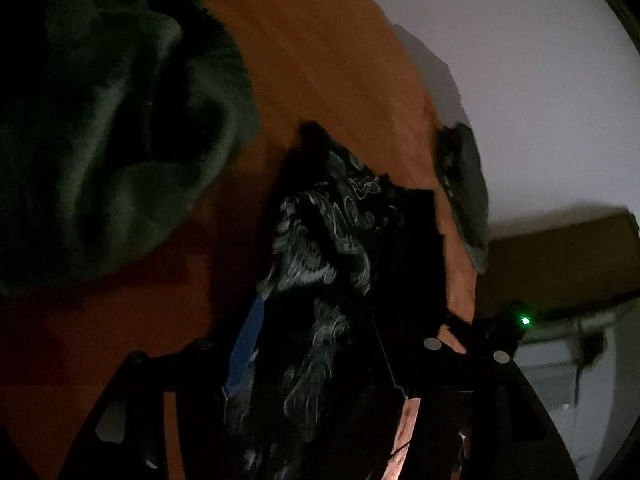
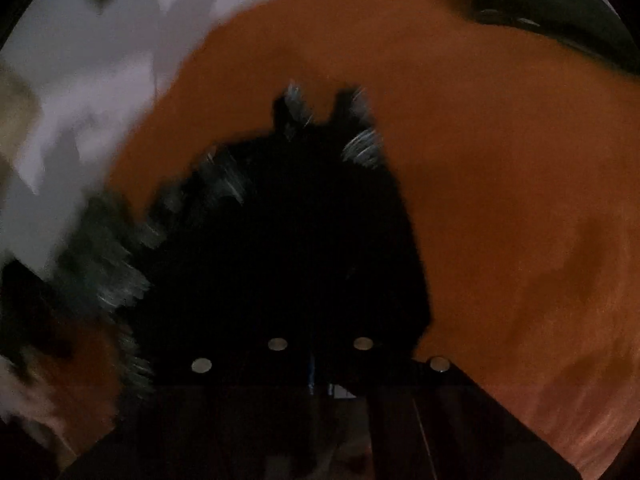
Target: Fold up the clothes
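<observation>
A black garment with a pale swirl print lies on the orange table and runs up between the fingers of my left gripper. Those jaws stand wide, and the blue pad of the left finger shows bare beside the cloth. In the blurred right wrist view my right gripper has its fingers drawn together. The same black printed garment is bunched around them and trails off to the left over the table.
A rumpled dark green garment fills the upper left and shows again as a dark green garment at the top right. A grey cloth hangs at the table's right edge. Beyond the edge stand a cardboard box and pale floor.
</observation>
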Demonstrator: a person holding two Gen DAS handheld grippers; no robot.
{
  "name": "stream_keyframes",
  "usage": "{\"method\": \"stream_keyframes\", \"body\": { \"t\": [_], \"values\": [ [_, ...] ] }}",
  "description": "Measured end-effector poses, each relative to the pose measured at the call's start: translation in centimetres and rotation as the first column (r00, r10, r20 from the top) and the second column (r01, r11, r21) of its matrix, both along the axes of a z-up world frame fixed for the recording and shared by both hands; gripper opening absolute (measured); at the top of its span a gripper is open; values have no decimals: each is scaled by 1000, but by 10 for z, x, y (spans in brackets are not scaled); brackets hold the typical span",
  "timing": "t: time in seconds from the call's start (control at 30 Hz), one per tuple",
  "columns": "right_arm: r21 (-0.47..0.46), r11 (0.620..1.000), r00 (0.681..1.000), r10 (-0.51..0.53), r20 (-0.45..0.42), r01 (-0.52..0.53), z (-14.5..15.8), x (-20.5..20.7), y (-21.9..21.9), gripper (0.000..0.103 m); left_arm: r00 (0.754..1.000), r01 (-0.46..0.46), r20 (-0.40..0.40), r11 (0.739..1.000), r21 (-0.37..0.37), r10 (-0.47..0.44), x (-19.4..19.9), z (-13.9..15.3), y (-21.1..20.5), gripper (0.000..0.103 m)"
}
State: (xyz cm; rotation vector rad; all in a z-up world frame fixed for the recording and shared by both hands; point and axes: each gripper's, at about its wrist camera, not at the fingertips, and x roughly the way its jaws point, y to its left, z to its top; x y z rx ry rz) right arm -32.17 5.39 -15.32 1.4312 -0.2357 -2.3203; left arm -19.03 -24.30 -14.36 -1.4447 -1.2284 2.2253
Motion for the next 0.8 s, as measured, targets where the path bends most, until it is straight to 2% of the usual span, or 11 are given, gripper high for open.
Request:
{"method": "stream_keyframes", "body": {
  "t": [0.07, 0.17, 0.3, 0.33, 0.37, 0.4, 0.47, 0.57, 0.63, 0.73, 0.8],
  "values": [
    [-70, 995, 996, -72, -43, 69, 13, 16, 31, 3, 999, 35, -18, 999, -24, -36, 5, 4, 5, 58],
    [-69, 988, 990, -139, -23, 137, 6, 23, 71, 3, 996, 82, -14, 984, -161, -85, 4, 9, 14, 58],
    [-1, 999, 995, -50, 83, 50, -23, 3, 71, 12, 980, 181, -9, 915, -360, -197, -15, 18, 51, 58],
    [-2, 999, 995, -49, 92, 50, -23, 0, 72, 15, 973, 206, -11, 891, -405, -230, -19, 22, 61, 58],
    [-3, 999, 994, -49, 101, 50, -23, -2, 73, 27, 964, 228, -22, 868, -441, -264, -25, 27, 71, 58],
    [4, 998, 993, -70, 97, 70, -21, -2, 77, 52, 954, 248, -31, 843, -477, -298, -31, 33, 81, 59],
    [28, 990, 988, -140, 60, 138, -14, 2, 85, 66, 930, 287, -39, 791, -541, -365, -43, 40, 101, 64],
    [-5, 991, 989, -132, 60, 132, -12, 5, 87, 66, 896, 334, -6, 680, -653, -445, -68, 29, 138, 72],
    [-27, 992, 989, -121, 86, 124, -17, 9, 84, 66, 877, 343, 39, 568, -748, -478, -81, 13, 163, 72],
    [-47, 992, 987, -114, 112, 120, -23, 12, 78, 66, 907, 253, 49, 448, -858, -417, -96, -4, 180, 71],
    [-54, 991, 986, -113, 122, 120, -26, 17, 77, 66, 935, 181, 14, 441, -879, -355, -104, -5, 178, 71]
  ]
}}
